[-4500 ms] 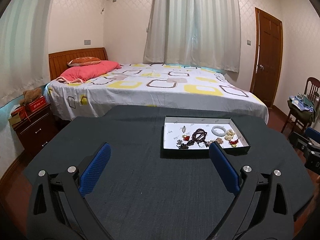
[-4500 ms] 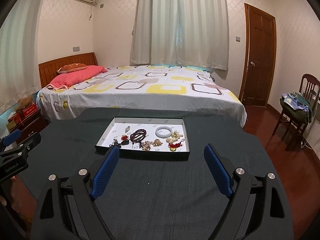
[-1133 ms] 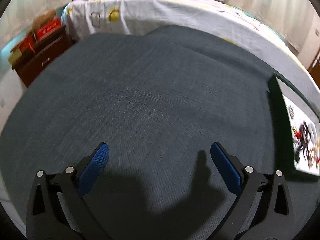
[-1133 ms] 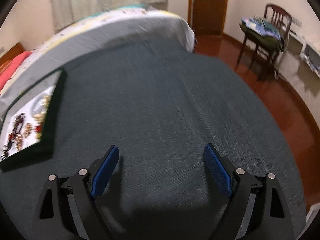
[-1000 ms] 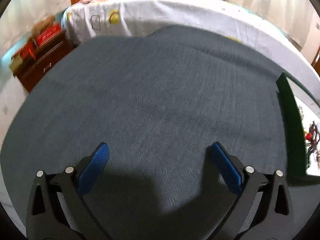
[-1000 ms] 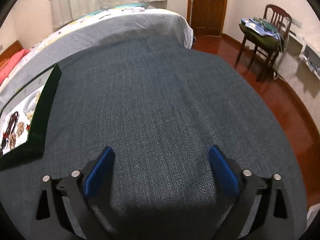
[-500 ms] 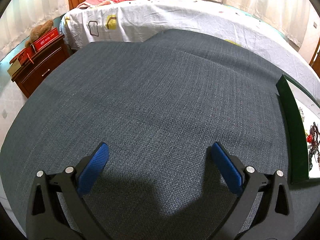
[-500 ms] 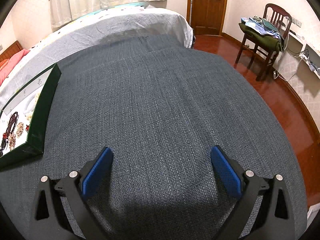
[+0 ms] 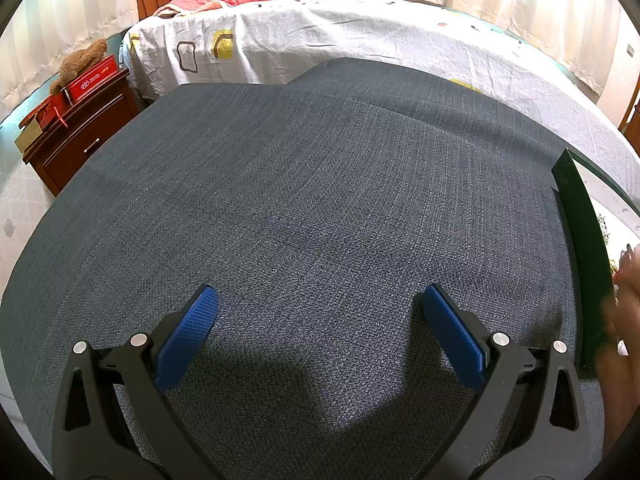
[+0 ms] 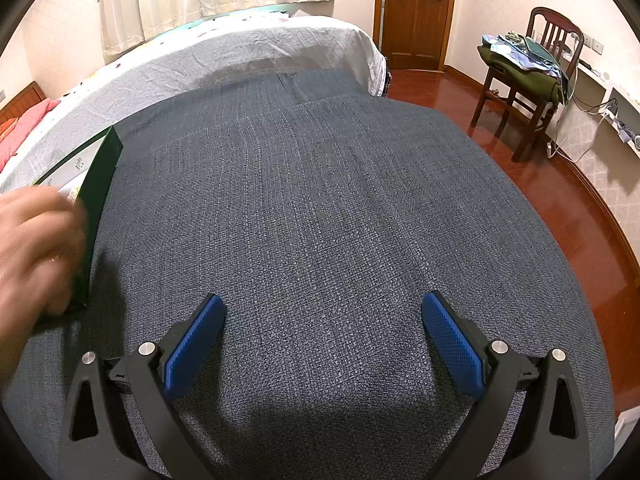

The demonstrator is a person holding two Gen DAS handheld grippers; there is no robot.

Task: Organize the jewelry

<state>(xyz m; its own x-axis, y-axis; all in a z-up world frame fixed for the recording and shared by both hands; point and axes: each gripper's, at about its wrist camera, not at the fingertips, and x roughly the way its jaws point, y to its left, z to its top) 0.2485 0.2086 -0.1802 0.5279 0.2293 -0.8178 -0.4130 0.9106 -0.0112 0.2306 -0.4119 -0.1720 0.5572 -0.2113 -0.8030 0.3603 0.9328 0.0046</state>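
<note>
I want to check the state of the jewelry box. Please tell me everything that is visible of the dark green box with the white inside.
The dark green box with the white inside is a shallow open tray, apparently of card. It lies flat on the dark grey fabric table cover, between both open grippers' views. Only its outer side wall and a strip of white lining with small print show. A bare hand, blurred, covers its near end. The jewelry is almost wholly hidden.

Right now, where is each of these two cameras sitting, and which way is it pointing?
Left wrist view: rides the left hand-held gripper, low over the grey tablecloth, facing the bed and nightstand; both blue fingers show, wide open.
Right wrist view: rides the right hand-held gripper, facing the door and chair; fingers open.
Shared: the green-walled jewelry tray between them, and a blurred bare hand at it.
</note>
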